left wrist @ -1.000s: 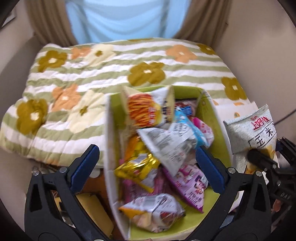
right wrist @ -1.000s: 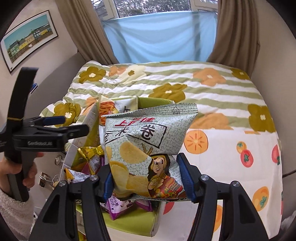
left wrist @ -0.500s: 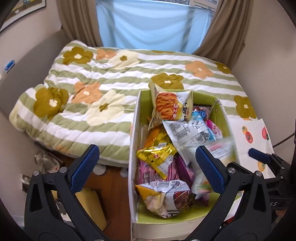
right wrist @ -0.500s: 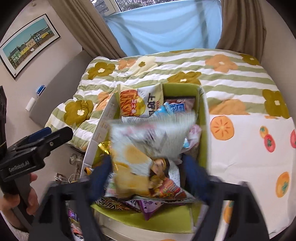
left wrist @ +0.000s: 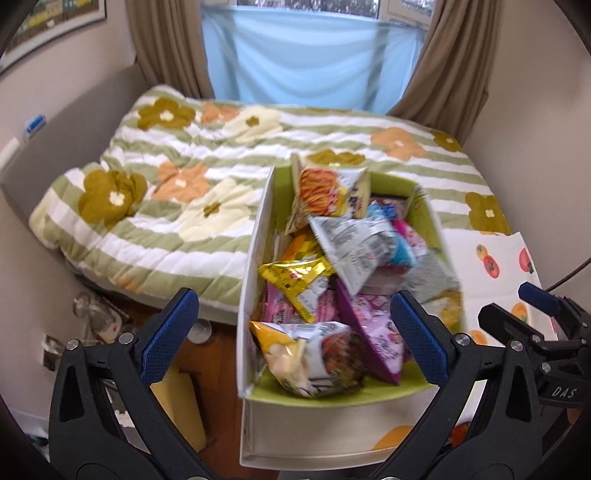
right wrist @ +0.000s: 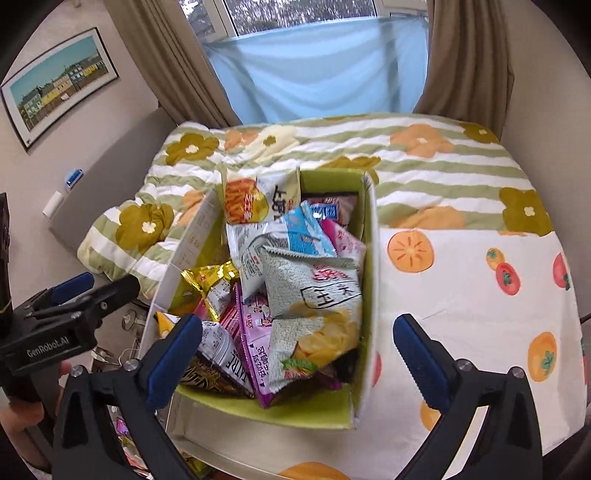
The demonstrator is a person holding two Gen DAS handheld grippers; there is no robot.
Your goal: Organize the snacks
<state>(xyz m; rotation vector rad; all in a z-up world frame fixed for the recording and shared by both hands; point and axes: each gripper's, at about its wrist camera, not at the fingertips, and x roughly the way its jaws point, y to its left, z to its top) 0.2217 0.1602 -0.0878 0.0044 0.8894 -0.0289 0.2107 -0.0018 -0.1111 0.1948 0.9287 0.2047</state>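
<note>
**Snack box nearly full, both tools empty**

The pale-green chip bag (right wrist: 314, 306) lies on top of the other snack packets in the green-lined box (right wrist: 371, 258), which sits on the bed's flowered quilt (right wrist: 424, 162). Right tool (right wrist: 297, 349) and left tool (left wrist: 293, 332) hover above it, jaws apart, holding nothing. No loose snacks show on the persimmon-print cloth (right wrist: 480, 280), so little seems left; the heaped packets could slide.

The grey-green chip bag (left wrist: 436, 273) is only a blur in the left wrist view. The box (right wrist: 373, 258) hides its bottom snacks under the pile. The picture's edge cuts off the wall picture (left wrist: 44, 22).
</note>
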